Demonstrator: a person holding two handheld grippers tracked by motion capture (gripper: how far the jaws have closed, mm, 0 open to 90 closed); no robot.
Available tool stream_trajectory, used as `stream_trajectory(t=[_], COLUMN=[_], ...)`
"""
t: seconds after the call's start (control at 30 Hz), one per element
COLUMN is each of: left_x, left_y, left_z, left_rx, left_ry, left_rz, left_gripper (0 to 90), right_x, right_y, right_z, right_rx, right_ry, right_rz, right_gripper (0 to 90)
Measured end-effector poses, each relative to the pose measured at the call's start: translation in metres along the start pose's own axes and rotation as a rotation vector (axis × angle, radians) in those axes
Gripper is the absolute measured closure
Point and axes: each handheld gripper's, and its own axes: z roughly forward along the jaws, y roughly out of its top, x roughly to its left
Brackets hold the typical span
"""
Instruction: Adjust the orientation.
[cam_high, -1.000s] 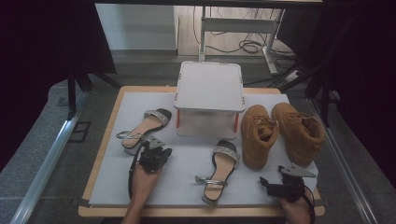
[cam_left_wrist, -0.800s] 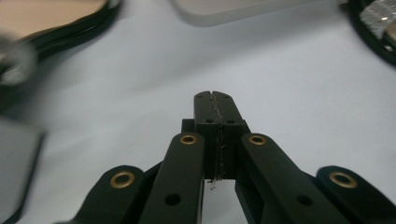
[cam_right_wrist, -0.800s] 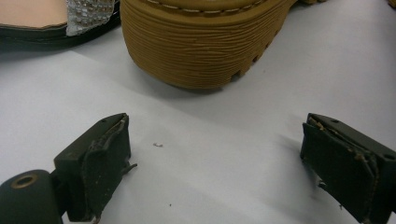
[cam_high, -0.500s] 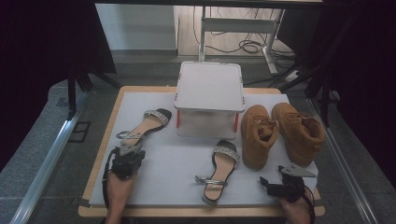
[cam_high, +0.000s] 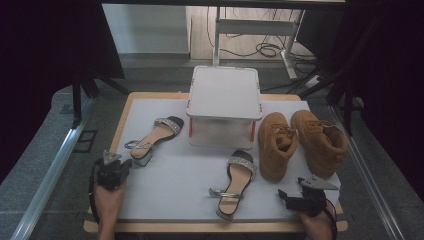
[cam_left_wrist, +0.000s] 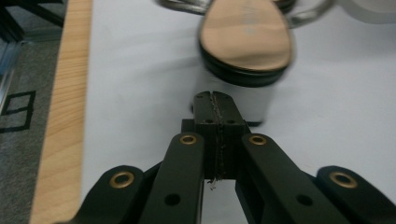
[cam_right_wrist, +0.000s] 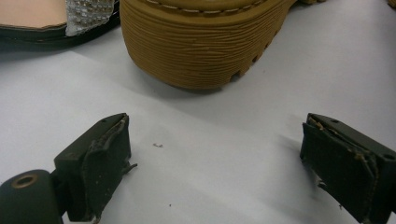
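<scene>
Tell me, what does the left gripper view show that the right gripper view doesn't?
The left gripper view has the left gripper with jaws pressed shut, a sandal's heel just ahead and the table's wooden edge. The right gripper view has the right gripper with jaws wide apart, facing a tan boot's ribbed sole and a studded sandal strap. Both share the white mat.

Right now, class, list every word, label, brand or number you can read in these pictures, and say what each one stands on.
None can be read.
Insole of the left sandal, seen in the left gripper view: a faint mark, too blurred to read.
White box: no lettering shows.
Tan boots: no label shows.
Second sandal: no print shows.
</scene>
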Motion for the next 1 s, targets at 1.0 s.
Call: stream_trajectory(t=[1.0], left_x=[-0.009], left_y=[0.005], left_z=[0.018], left_rx=[0.0], left_ry=[-0.042], left_rz=[-0.023], left_gripper=[85.1], right_x=[0.0], right_y=[0.0], right_z=[0.0], right_rx=[-0.002], right_ry=[-0.001], right_rz=[0.001], right_gripper=[8.9])
